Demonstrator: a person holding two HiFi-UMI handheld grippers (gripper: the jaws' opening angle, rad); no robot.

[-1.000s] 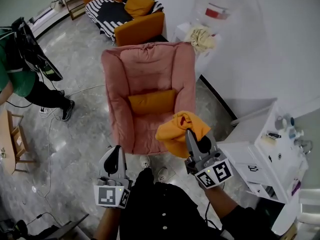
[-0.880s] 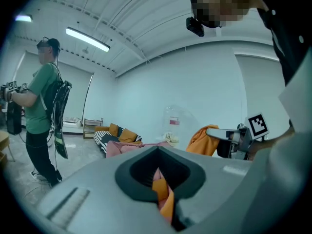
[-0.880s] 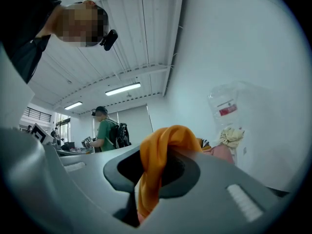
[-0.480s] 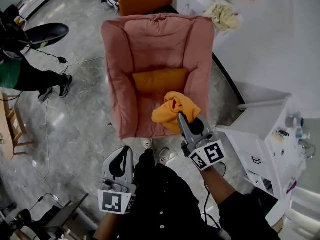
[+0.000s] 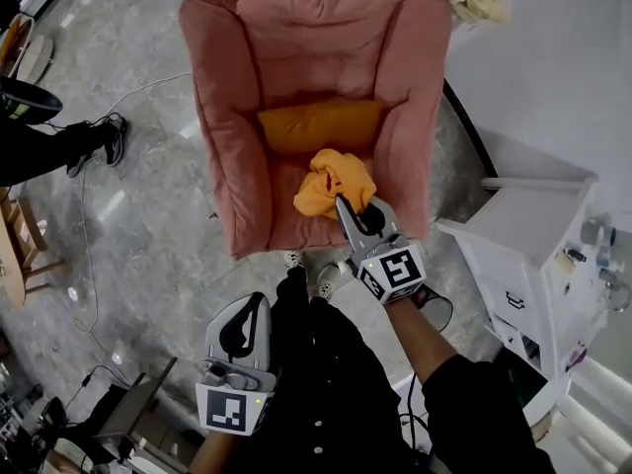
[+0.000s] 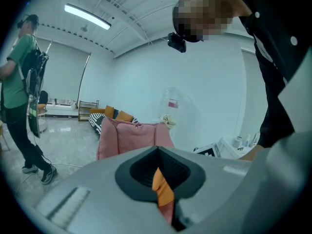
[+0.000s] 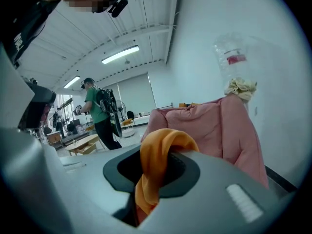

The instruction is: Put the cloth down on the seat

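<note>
The right hand-held gripper [image 5: 346, 208] is clenched on the orange cloth [image 5: 331, 181], a bunched fold pinched between its jaws. The cloth hangs over the front half of the pink armchair's [image 5: 296, 28] seat [image 5: 281, 220], just short of the orange cushion [image 5: 321, 126]. Half a second ago it hung at the seat's front edge, so it has since been carried further in. The left hand-held gripper [image 5: 252, 309] has stayed low beside the person's body, its jaws drawn together on nothing.
</note>
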